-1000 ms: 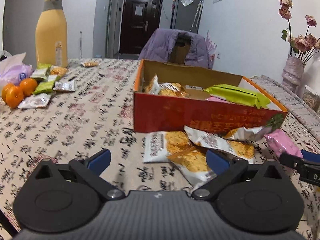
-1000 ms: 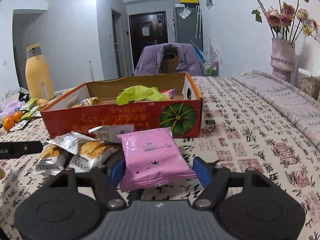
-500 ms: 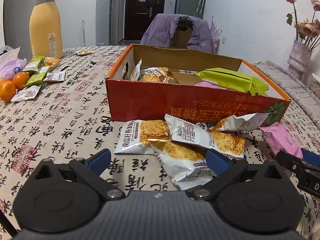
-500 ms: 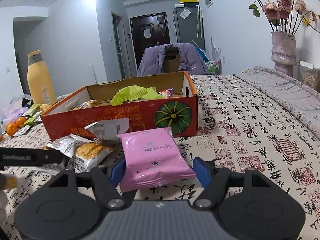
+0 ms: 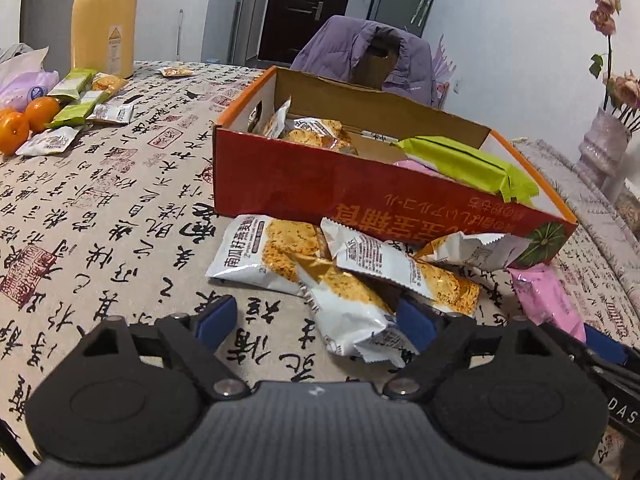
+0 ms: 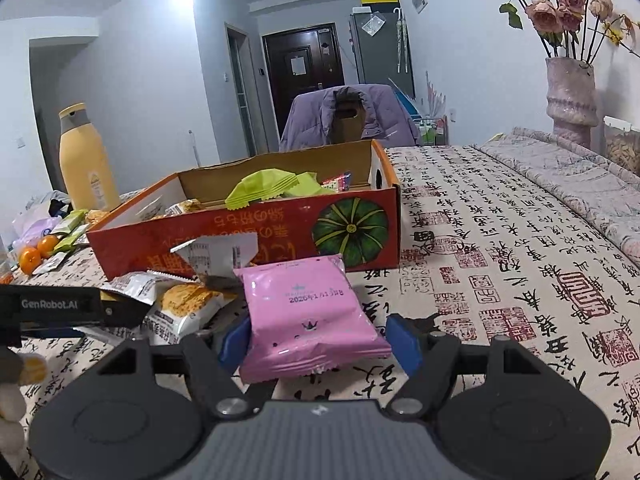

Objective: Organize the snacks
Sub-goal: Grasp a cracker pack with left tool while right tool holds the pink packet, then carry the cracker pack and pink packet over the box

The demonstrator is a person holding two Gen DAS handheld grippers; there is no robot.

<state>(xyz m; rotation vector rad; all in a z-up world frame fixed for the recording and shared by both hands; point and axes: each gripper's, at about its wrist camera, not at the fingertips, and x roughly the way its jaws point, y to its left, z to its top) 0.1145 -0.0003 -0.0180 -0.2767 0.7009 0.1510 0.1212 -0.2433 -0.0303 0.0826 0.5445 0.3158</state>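
Observation:
A red cardboard box (image 5: 360,192) (image 6: 256,236) holds green, pink and biscuit packets. Several white-and-gold biscuit packets (image 5: 344,276) (image 6: 180,304) lie on the cloth in front of it. My left gripper (image 5: 316,320) is open just above them, with one packet's near end between its fingers. A pink packet (image 6: 308,316) (image 5: 548,296) lies between the blue pads of my right gripper (image 6: 320,340); the jaws stand wide and do not press it.
At the far left lie oranges (image 5: 24,124), green and white packets (image 5: 84,100), a yellow bottle (image 5: 104,20) and a tissue pack. A vase of roses (image 6: 572,92) stands at the right. A chair with a purple jacket (image 5: 368,60) is behind the table.
My left gripper moved forward and down to the biscuit packets. My right gripper stayed around the pink packet and rose a little.

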